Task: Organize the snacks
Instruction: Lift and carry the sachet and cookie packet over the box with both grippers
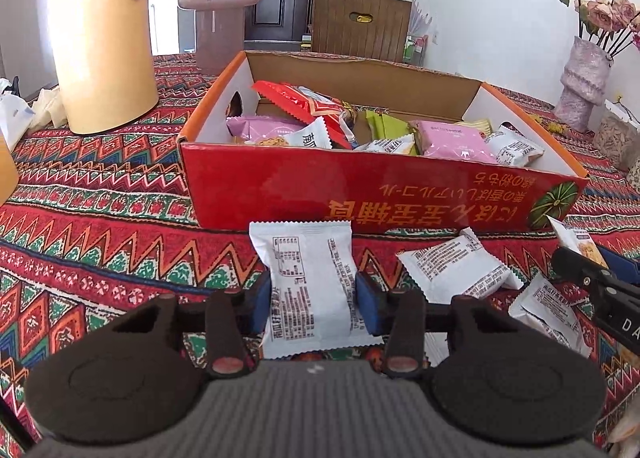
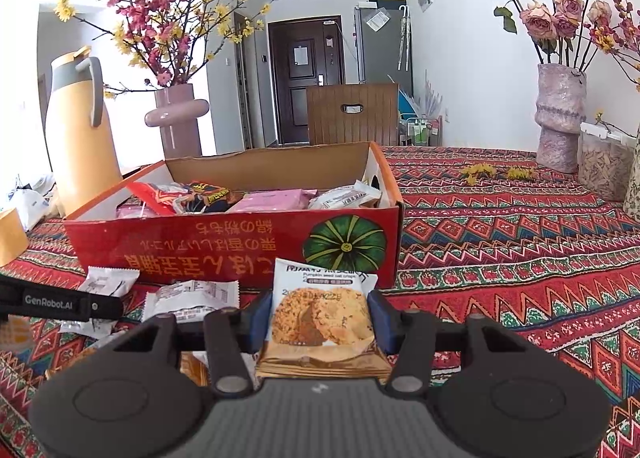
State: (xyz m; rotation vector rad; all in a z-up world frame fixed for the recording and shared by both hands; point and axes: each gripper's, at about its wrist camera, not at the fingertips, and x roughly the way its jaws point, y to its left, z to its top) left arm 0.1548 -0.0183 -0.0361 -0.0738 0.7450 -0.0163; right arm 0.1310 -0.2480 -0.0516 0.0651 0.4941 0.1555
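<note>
Left wrist view: our left gripper [image 1: 314, 296] clamps a white snack packet [image 1: 310, 282], long axis pointing up-frame at the red box [image 1: 360, 194] just beyond. Right wrist view: our right gripper [image 2: 320, 322] grasps a cookie packet [image 2: 322, 310] at lower centre, the box directly above it.

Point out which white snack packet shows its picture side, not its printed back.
The cookie-picture packet held in the right gripper; the other white packets outside the box show only text.

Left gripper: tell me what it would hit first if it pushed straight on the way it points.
Probably the near red wall of the snack box, straight beyond the white snack packet clamped in the left gripper. Depth is uncertain; pointing downward, it might meet the patterned tablecloth first.
</note>
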